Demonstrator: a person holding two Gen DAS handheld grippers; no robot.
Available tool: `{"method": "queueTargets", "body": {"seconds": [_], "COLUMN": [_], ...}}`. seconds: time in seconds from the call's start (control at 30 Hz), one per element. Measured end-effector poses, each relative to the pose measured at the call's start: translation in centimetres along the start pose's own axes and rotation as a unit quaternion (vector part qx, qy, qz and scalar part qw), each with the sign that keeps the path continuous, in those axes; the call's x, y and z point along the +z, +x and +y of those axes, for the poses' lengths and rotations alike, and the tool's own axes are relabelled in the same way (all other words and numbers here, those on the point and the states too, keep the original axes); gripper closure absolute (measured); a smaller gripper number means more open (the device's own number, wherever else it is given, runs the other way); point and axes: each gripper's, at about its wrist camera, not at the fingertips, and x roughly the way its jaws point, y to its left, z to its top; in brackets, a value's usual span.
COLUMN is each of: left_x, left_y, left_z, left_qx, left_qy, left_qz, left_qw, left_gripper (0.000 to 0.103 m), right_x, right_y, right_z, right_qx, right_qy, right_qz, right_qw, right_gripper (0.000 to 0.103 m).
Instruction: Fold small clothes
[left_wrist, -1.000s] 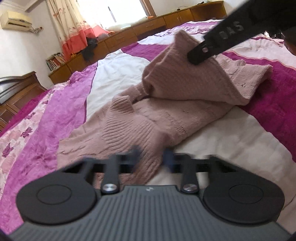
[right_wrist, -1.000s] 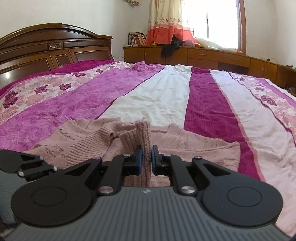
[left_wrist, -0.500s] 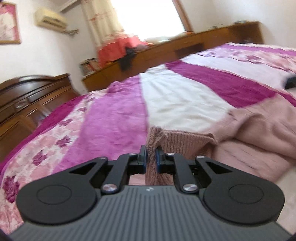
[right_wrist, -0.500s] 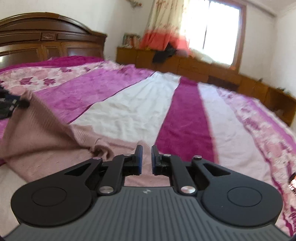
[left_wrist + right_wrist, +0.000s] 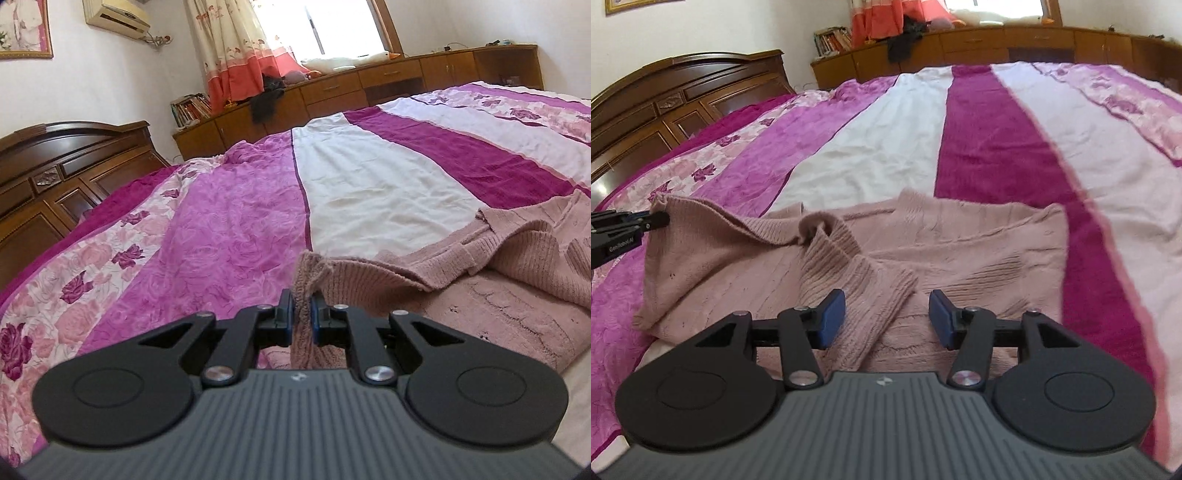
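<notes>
1. A dusty-pink knitted sweater [image 5: 942,243] is spread on a bed, partly folded, with a ribbed sleeve [image 5: 860,291] laid across its middle.
2. One corner of the sweater is pinched by the left gripper [image 5: 301,317], whose blue-padded fingers are closed tightly on the knit; the fabric is lifted off the bed there.
3. The right gripper [image 5: 886,317] is held with its fingers spread wide, nothing between them; it is poised just above the ribbed sleeve, at 6 o'clock in the right wrist view.
4. The bed is covered by a bedspread [image 5: 990,122] in long stripes of magenta, white, lilac and rose print, lightly creased.
5. A dark carved wooden headboard [image 5: 55,170] is seen at 9 o'clock, and a low wooden cabinet [image 5: 388,79] along the far wall at 12 o'clock, under a bright window with a floral curtain [image 5: 236,44].
6. Only in the left wrist view are an air conditioner [image 5: 118,16] and a framed picture [image 5: 26,29] seen on the wall.
7. Only in the right wrist view is the whole sweater shown, with the left gripper [image 5: 631,225] at 9 o'clock holding its raised corner.
</notes>
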Motion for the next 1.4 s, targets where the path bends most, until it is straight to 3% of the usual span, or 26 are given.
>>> {"method": "queueTargets", "body": {"seconds": [0.13, 0.17, 0.2, 0.23, 0.27, 0.47, 0.67, 0.83, 1.07, 1.13, 1.23, 1.33, 1.4], "left_x": [0.2, 0.3, 0.3, 0.4, 0.5, 1.5, 3.0, 2.0, -1.7, -2.4, -2.6, -2.2, -1.7], "left_y": [-0.1, -0.1, -0.1, -0.1, 0.0, 0.4, 3.6, 8.5, 14.0, 14.7, 14.3, 13.4, 12.5], "left_z": [0.3, 0.4, 0.4, 0.5, 0.6, 1.8, 2.9, 2.5, 1.5, 1.7, 2.0, 2.5, 3.0], "left_qx": [0.003, 0.004, 0.006, 0.007, 0.008, 0.025, 0.039, 0.039, 0.032, 0.031, 0.024, 0.016, 0.010], "left_qy": [0.002, 0.004, 0.007, 0.008, 0.010, 0.029, 0.039, 0.045, 0.050, 0.043, 0.036, 0.032, 0.022], "left_qz": [-0.002, -0.003, -0.004, -0.004, -0.005, -0.019, -0.025, 0.016, 0.094, 0.104, 0.103, 0.107, 0.108], "left_qw": [1.0000, 1.0000, 1.0000, 0.9999, 0.9999, 0.9991, 0.9982, 0.9981, 0.9938, 0.9932, 0.9937, 0.9936, 0.9939], "left_gripper": [0.091, 0.091, 0.091, 0.091, 0.091, 0.091, 0.092, 0.092, 0.090, 0.090, 0.089, 0.089, 0.088], "right_x": [0.4, 0.5, 0.6, 0.8, 1.0, 4.6, 10.2, 12.1, 10.0, 9.1, 9.3, 10.3, 10.5], "right_y": [1.8, 2.1, 2.2, 2.3, 2.2, 0.3, 2.5, 7.3, 15.8, 17.1, 16.8, 14.6, 12.9], "right_z": [0.3, 0.4, 0.6, 0.8, 0.9, 1.3, -0.8, -2.5, -5.2, -6.0, -7.2, -8.9, -9.4], "right_qx": [0.009, 0.009, 0.007, 0.004, 0.004, -0.057, -0.146, -0.181, -0.203, -0.207, -0.191, -0.173, -0.170], "right_qy": [0.009, 0.005, 0.000, -0.006, -0.014, -0.100, -0.191, -0.243, -0.265, -0.254, -0.206, -0.137, -0.110], "right_qz": [0.003, 0.002, 0.000, -0.001, -0.002, -0.046, -0.054, -0.037, 0.043, 0.057, 0.045, 0.032, 0.023], "right_qw": [1.000, 1.000, 1.000, 1.000, 1.000, 0.992, 0.969, 0.952, 0.942, 0.943, 0.959, 0.975, 0.979], "right_gripper": [0.049, 0.059, 0.082, 0.092, 0.095, 0.096, 0.096, 0.097, 0.096, 0.095, 0.095, 0.094, 0.093]}}
